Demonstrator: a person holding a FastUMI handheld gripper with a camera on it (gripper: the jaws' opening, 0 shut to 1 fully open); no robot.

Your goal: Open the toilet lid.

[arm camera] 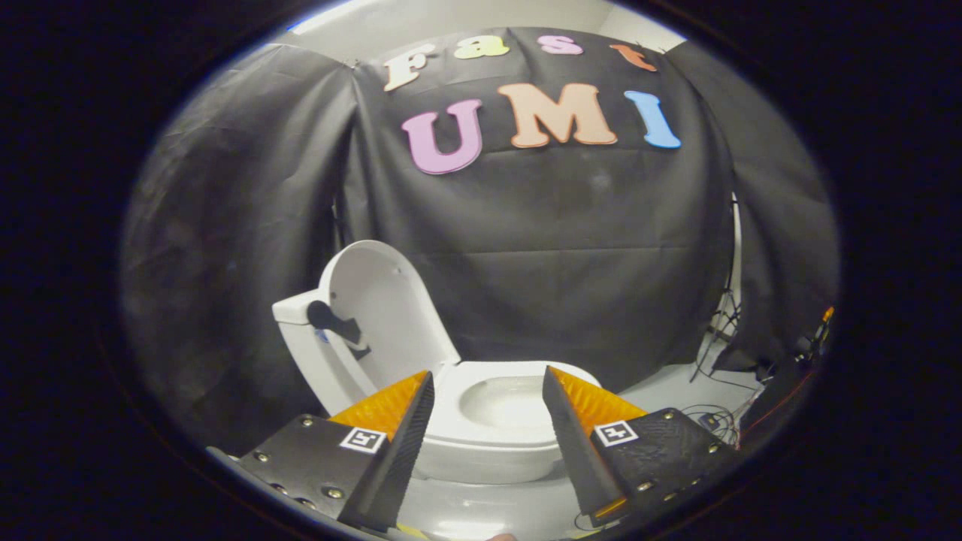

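Jaws nearest the lens: your gripper [487,391] stands released, its two fingers spread apart with nothing between them but a sight of the bowl beyond.

Position: the toilet [488,428] sits on the pale floor [661,391] just ahead of the fingers, in front of the black cloth wall. The toilet lid [383,300] is already raised, leaning back against the tank [301,330].

Risks, judged from here:
- Lid looks close to upright; a knock from a finger could tip it forward and slam it onto the seat [451,409].
- Pushing it further back may strain the hinge.
- Cables [714,417] lie on the floor to the right; mind your footing.

Appearance: lid white, glossy, oval, inner face toward you. A dark fitting [334,323] sits at its base, possibly a hinge or handle; the fisheye blurs it.
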